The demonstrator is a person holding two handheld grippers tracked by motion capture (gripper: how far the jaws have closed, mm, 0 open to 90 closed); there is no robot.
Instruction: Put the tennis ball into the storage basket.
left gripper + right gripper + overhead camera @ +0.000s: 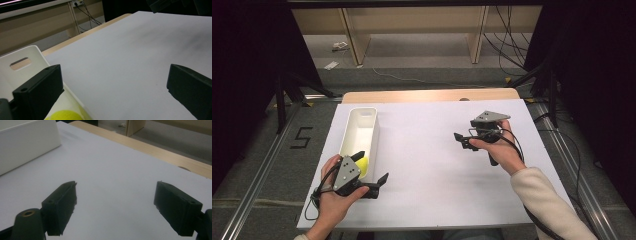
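A long white bin (357, 131) stands on the left part of the white table top (437, 170). A yellow ball (363, 163) lies in the bin's near end, its top showing in the left gripper view (65, 115). My left gripper (372, 169) hovers at that near end, open. One jaw is over the bin (23, 62) beside the ball, the other over the bare table outside the wall, and nothing is pressed between them (115, 92). My right gripper (463, 141) is over the right half of the table, pointing left, open and empty (117, 207). The bin's wall (25, 145) lies far ahead of it.
A strip of bare wood (427, 95) runs along the table's far edge, with a small dark spot (464, 99) on it. Beyond are wooden shelf legs (477, 35), cables and grey floor. A metal rail and a floor mark "5" (301, 137) lie to the left.
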